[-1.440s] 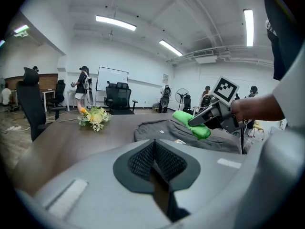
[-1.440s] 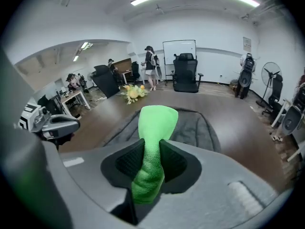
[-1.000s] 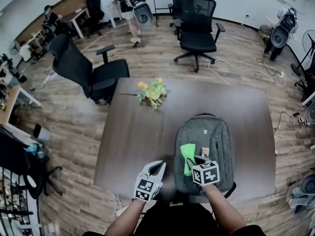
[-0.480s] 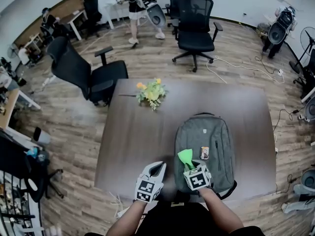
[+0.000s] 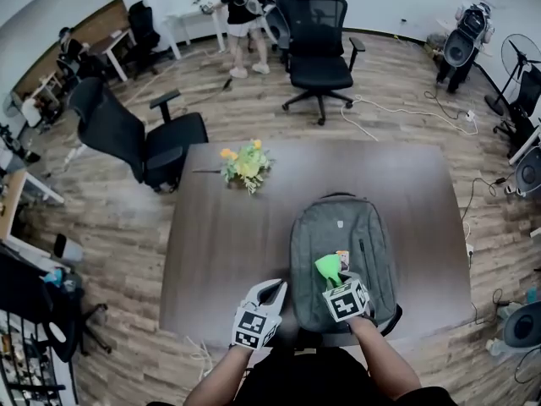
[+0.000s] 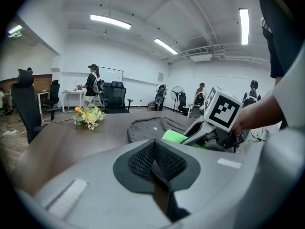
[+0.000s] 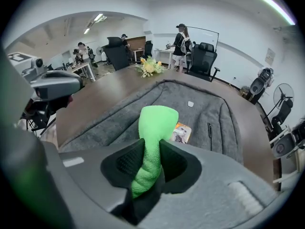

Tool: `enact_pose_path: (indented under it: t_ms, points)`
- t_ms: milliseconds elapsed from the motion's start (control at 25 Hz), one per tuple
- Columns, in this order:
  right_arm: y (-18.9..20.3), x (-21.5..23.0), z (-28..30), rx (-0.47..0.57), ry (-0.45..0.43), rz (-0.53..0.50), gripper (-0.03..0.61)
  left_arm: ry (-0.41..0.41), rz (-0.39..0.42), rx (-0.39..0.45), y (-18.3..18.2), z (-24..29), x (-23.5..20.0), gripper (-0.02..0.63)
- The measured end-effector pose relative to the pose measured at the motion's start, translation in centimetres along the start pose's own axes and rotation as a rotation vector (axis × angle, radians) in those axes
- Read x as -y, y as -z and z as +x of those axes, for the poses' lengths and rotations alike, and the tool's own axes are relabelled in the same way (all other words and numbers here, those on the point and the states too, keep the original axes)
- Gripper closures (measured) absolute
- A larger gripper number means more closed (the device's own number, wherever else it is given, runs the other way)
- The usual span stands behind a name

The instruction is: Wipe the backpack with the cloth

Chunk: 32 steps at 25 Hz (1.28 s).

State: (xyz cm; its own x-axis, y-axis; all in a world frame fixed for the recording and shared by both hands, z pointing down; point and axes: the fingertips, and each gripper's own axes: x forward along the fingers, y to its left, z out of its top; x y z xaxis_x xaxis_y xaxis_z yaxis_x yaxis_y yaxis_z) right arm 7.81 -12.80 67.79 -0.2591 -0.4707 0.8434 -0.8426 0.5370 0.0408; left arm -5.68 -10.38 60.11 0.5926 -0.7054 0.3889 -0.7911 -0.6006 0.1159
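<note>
Head view, left to right. The left gripper hovers above the table near its front edge, just beside the backpack's left side and not touching it. Its jaws are pressed together with nothing between them. A bunch of flowers lies towards the far left corner, well apart from the work.

The grey backpack lies flat on the right half of the table, its lower end at the front edge. The right gripper is over that lower end, jaws clenched on the green cloth. The cloth is bunched into a narrow roll, and its free end stands forward over the fabric. A small printed tag sits just beyond the cloth.

Hazards, as judged:
- **Backpack sliding:** nothing pins it down, so a stroke dragged towards the front edge could slide it off the table.
- **Poor cloth contact:** the rolled cloth offers little contact and might pull out of the jaws under friction.
- **Snagging:** the tag could catch the cloth.
</note>
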Motion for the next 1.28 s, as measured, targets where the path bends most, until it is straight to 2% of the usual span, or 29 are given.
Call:
enact_pose_path:
  t_ms: [160,360,560,880,1120,1280]
  points:
    - [0.5,1.5,-0.1,-0.014,0.013,0.018,0.48,0.019,0.012,-0.003,0.0,0.4,0.6,0.594]
    - [2.3,3.4,-1.0,-0.061,0.025,0.121,0.48,0.031,0.007,-0.002,-0.5,0.5,1.3,0.594]
    - [3.3,5.9,-1.6,-0.085,0.041,0.109,0.48,0.034,0.012,0.005,0.1,0.5,1.3,0.594]
    - [7.2,10.5,-4.0,-0.186,0.144,0.162,0.479,0.051,0.01,0.003,0.2,0.7,2.0,0.594]
    - [7.3,13.2,-5.1,-0.128,0.208,0.174,0.479,0.068,0.01,-0.011,0.6,0.4,2.4,0.594]
    - [7.2,13.6,-5.5,-0.102,0.207,0.213,0.479,0.062,0.021,-0.017,0.9,0.1,2.1,0.594]
